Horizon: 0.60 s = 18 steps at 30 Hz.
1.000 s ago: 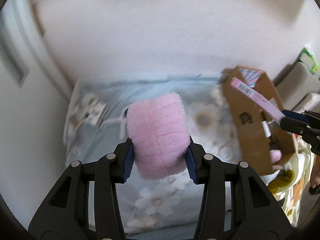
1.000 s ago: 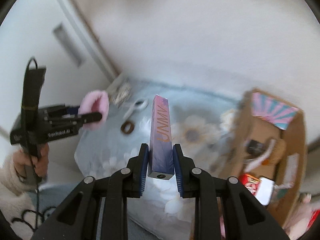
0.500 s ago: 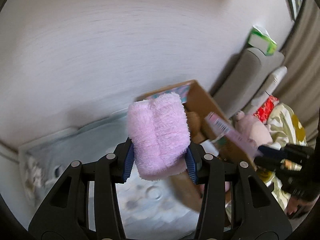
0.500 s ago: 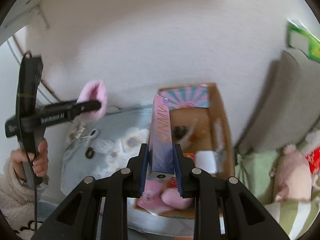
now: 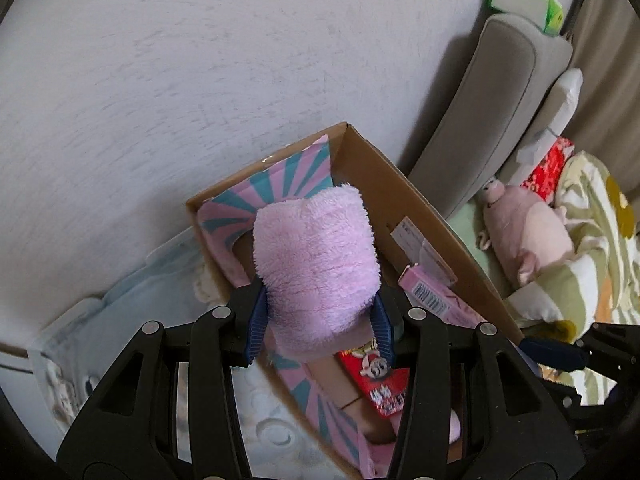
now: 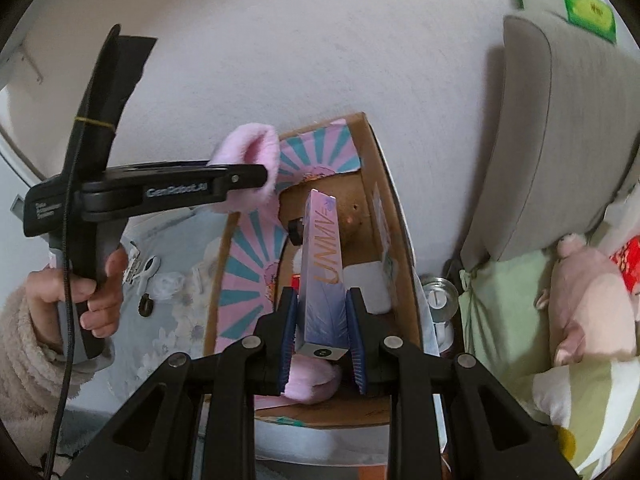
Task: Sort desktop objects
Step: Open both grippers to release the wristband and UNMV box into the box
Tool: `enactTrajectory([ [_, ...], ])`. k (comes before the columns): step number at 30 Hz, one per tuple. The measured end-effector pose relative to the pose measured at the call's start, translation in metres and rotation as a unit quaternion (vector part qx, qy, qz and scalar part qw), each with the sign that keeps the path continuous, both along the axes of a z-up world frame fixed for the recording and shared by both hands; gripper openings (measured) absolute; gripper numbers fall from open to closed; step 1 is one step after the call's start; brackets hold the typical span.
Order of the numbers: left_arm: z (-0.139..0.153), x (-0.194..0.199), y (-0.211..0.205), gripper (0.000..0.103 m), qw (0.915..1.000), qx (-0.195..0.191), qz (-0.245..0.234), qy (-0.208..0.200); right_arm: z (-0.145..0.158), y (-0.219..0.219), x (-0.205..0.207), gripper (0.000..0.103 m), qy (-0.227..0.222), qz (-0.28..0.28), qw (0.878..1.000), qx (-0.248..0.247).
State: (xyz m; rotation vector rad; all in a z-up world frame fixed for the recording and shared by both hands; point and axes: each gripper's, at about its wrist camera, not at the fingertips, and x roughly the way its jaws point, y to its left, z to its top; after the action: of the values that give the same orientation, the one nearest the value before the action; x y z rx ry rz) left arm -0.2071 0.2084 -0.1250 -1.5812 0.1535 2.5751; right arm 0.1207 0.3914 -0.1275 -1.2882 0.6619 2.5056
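My left gripper (image 5: pixel 318 330) is shut on a fluffy pink plush piece (image 5: pixel 316 264) and holds it over the open cardboard box (image 5: pixel 404 188). From the right wrist view the left gripper (image 6: pixel 256 178) hangs over the box's far left corner with the plush piece (image 6: pixel 250 152). My right gripper (image 6: pixel 322 338) is shut on a long pink-purple carton (image 6: pixel 324 276) lettered UNMV, held above the box (image 6: pixel 394 224). The carton's barcode end (image 5: pixel 430 300) shows in the left wrist view. Inside the box lie a red packet (image 5: pixel 380 384), a white block (image 6: pixel 366 286) and pink soft things (image 6: pixel 312 378).
The box stands on a flower-print cloth (image 6: pixel 176 252) against a white wall. On the cloth lie a white clip (image 6: pixel 148 270) and a dark ring (image 6: pixel 146 306). To the right are a grey cushion (image 6: pixel 560 140), a pink pig toy (image 6: pixel 588 300) and a glass jar (image 6: pixel 440 294).
Both grippers swung right from above the cloth to above the box, each keeping its object. The right gripper now sits lower and closer over the box.
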Motion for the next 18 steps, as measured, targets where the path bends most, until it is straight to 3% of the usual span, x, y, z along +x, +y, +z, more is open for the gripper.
enactTrajectory([
  [2, -0.009, -0.006, 0.0, 0.047, 1.0, -0.008, 0.0, -0.005, -0.005, 0.005, 0.0, 0.023, 0.001, -0.001, 1.0, -0.011],
  [4, -0.021, -0.015, 0.005, 0.075, 0.9996, -0.019, 0.009, -0.019, -0.013, 0.008, -0.002, 0.023, -0.003, 0.0, 1.0, -0.026],
  [5, -0.024, -0.018, 0.005, 0.097, 0.9993, -0.026, 0.013, -0.023, -0.017, 0.009, -0.004, 0.027, -0.008, 0.003, 0.999, -0.034],
  [8, -0.017, -0.014, 0.001, 0.099, 0.9988, -0.045, 0.019, 0.003, -0.025, 0.009, -0.01, 0.046, -0.027, -0.001, 0.999, -0.04],
  [12, -0.003, -0.007, -0.008, 0.099, 0.9971, -0.069, 0.027, 0.018, -0.017, 0.003, -0.002, 0.047, -0.018, -0.004, 1.0, -0.015],
  [18, 0.024, 0.018, -0.057, 0.099, 0.9974, -0.024, 0.061, 0.031, -0.001, -0.005, 0.013, 0.047, -0.008, -0.025, 0.999, 0.026],
])
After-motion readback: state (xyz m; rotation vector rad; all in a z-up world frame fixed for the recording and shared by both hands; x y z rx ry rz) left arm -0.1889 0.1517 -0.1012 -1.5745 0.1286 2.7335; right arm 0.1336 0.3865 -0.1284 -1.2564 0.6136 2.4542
